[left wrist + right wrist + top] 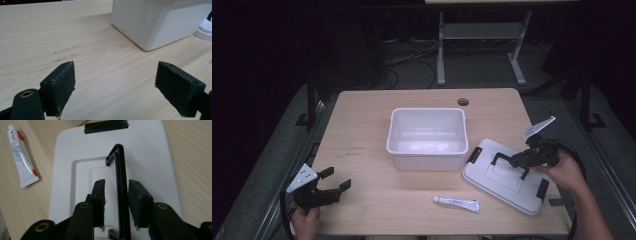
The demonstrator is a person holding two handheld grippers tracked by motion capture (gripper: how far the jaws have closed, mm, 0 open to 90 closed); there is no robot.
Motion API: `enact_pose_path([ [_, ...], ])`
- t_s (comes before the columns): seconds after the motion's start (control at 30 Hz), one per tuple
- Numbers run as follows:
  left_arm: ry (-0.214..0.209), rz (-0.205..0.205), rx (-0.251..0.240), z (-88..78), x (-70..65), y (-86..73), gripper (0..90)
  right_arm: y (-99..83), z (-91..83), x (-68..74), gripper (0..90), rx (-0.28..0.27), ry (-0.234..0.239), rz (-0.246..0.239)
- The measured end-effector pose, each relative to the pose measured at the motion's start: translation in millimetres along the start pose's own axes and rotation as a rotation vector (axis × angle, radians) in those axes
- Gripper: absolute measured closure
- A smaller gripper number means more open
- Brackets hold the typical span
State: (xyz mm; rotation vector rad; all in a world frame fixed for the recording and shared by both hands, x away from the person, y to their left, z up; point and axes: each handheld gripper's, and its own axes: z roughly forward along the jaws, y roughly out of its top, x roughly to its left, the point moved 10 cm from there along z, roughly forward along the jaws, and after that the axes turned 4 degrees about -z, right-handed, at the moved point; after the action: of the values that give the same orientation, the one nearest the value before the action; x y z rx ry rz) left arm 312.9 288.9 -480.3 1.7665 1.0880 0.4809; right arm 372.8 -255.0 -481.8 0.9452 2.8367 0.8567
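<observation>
A white lid (492, 181) lies flat on the table at the right, with its black handle (507, 159) raised. My right gripper (514, 161) reaches in from the right and straddles that handle. In the right gripper view the handle (121, 182) runs between the jaws of the right gripper (117, 182). A gap shows at the left pad, so the jaws are open. An empty white bin (427, 111) stands at the table's middle. My left gripper (336, 179) hovers open at the front left, and in its own view the left gripper (115, 87) holds nothing.
A white tube (457, 203) with red print lies near the front edge, left of the lid; the tube (21, 157) also shows in the right gripper view. The lid (150, 157) has black latches (106, 126) at its ends. The bin's wall (160, 22) stands ahead of my left gripper.
</observation>
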Motion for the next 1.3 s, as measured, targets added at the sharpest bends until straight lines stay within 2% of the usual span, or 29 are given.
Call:
enact_pose_path([
  [0.13, -0.004, 0.000, 0.001, 0.2, -0.8, -0.1, 15.7, 1.4, -5.6, 0.8, 62.9, -0.009, -0.006, 0.009],
  [0.43, -0.004, -0.002, -0.003, -0.6, -0.1, 0.2, 15.7, 3.5, -20.9, 10.3, 59.5, -0.037, -0.033, -0.010],
  [1.0, -0.003, 0.000, -0.007, -0.5, -1.3, 0.8, 15.7, -4.3, -23.1, 52.9, 54.8, -0.052, -0.024, -0.062],
  [1.3, -0.004, 0.002, -0.004, -0.3, -1.6, 0.9, 15.7, -2.0, -13.6, 76.4, 53.5, -0.040, -0.004, -0.109],
])
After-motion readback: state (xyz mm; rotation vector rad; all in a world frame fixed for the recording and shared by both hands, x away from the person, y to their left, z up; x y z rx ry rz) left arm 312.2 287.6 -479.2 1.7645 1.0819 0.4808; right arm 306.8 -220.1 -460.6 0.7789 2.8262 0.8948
